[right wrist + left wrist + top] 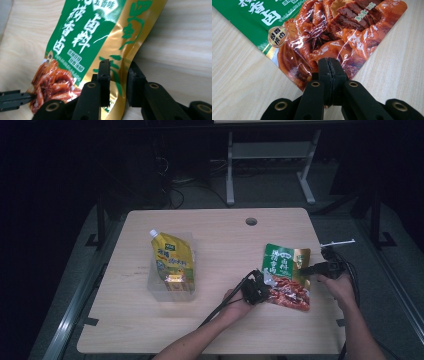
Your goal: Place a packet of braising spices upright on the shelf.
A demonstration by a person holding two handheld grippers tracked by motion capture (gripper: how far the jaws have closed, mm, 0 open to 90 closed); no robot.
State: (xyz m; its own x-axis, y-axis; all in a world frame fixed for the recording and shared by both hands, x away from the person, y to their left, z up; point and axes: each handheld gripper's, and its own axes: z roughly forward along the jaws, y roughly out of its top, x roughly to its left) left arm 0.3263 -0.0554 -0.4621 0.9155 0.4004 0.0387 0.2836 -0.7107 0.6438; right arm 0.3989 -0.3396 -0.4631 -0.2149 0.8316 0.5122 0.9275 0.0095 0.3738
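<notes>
Seasoning pouch [317, 32] top cut off by frame, lower edge hidden behind black jaws

A light wooden table [215, 320] stands on grey floor [280, 195] in a dark room.

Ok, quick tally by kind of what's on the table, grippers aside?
Flat packets: 1, green packet, nipped at its edges by the left gripper and right gripper
Spouted pouches: 1, yellow pouch
Clear tubs: 1, tub, holding the pouch
Total: 3
</notes>
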